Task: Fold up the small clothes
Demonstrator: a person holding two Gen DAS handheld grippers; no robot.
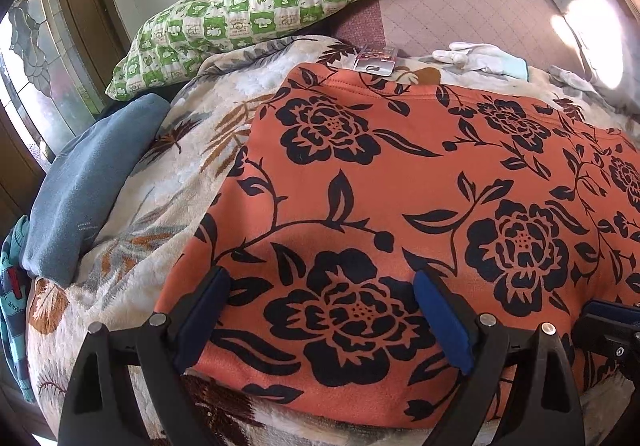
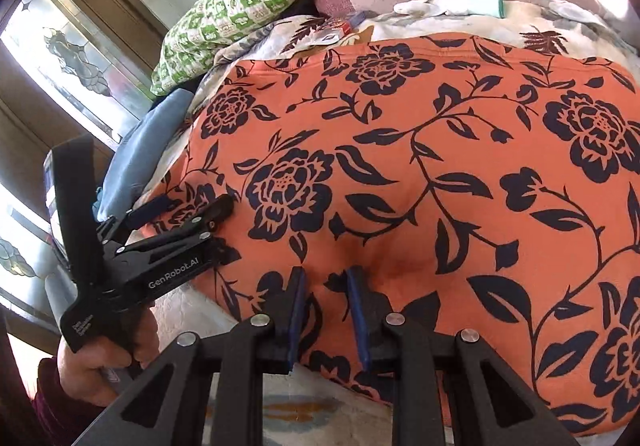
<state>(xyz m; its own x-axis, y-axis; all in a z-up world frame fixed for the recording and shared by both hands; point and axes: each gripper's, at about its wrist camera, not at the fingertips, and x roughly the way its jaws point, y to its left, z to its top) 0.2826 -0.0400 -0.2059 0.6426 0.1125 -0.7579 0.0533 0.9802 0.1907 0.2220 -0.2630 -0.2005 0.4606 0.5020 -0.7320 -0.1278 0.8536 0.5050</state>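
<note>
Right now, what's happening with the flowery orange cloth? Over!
Left gripper open wide, right gripper narrowly open, both at near edge. Orange floral garment flat on blanket. Nothing on it.

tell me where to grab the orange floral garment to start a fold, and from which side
Take the orange floral garment by its near hem, coming in low from the near side. It lies spread flat on the leaf-print blanket, and that edge sits right below the left gripper and right gripper.
</note>
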